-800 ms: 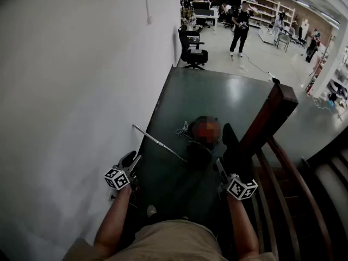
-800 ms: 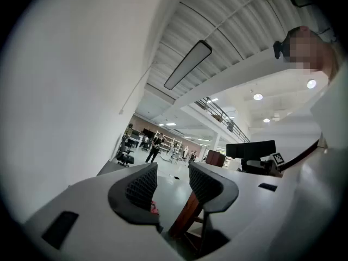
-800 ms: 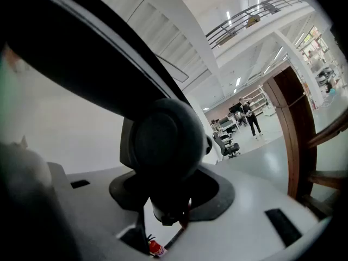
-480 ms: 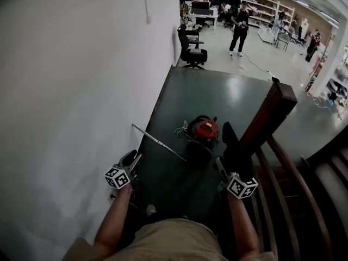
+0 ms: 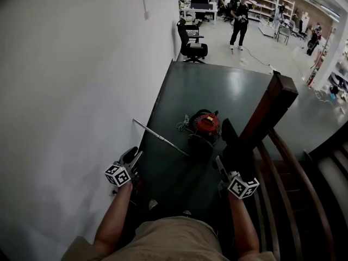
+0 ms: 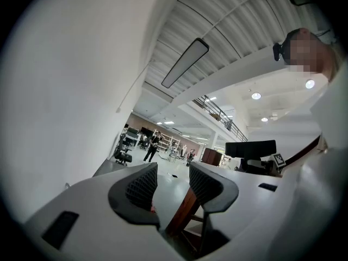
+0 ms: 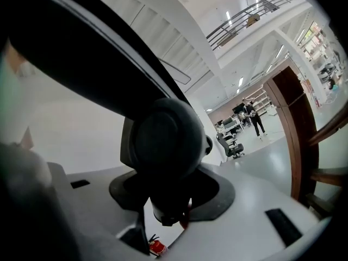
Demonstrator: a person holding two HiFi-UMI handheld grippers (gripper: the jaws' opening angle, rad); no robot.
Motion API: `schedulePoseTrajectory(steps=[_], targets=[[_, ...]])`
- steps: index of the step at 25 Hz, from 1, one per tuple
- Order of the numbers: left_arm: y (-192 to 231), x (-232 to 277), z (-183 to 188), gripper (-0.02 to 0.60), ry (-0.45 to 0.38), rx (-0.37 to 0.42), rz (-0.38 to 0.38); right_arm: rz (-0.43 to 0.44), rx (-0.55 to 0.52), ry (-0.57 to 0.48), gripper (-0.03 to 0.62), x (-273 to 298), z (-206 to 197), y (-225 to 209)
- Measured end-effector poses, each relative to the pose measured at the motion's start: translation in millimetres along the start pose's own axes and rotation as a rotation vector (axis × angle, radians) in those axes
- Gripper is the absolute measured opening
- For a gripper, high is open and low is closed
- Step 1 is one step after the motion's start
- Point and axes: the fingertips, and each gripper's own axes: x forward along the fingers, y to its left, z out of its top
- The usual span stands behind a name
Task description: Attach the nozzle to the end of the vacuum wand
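Same as before: left tool (image 5: 132,157) apart, empty; right tool (image 5: 220,166) tight on nozzle (image 5: 229,138).

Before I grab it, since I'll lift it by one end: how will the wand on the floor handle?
The wand looks like a thin, straight metal tube, so probably stiff and light. Round on a smooth floor, it may roll if nudged. Held by one end, the far end would likely swing.
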Motion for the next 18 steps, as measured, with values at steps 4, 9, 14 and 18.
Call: schedulePoseTrajectory(steps=[4,9,14,18], targets=[[-3,-9,-2,0.176,0.017,-0.012,0.009,0.011,0.003,0.007,0.169,1,-5,9],[20,-12,-7,0.176,0.046,-0.028,0.017,-0.002,0.016,0.018,0.169,21,-14,8],[60,5,3,0.176,0.054,-0.04,0.011,-0.032,0.019,0.022,0.169,57,-16,5],[101,30,18,0.175,0.047,-0.047,-0.003,-0.049,0.007,0.033,0.169,96,-14,5]])
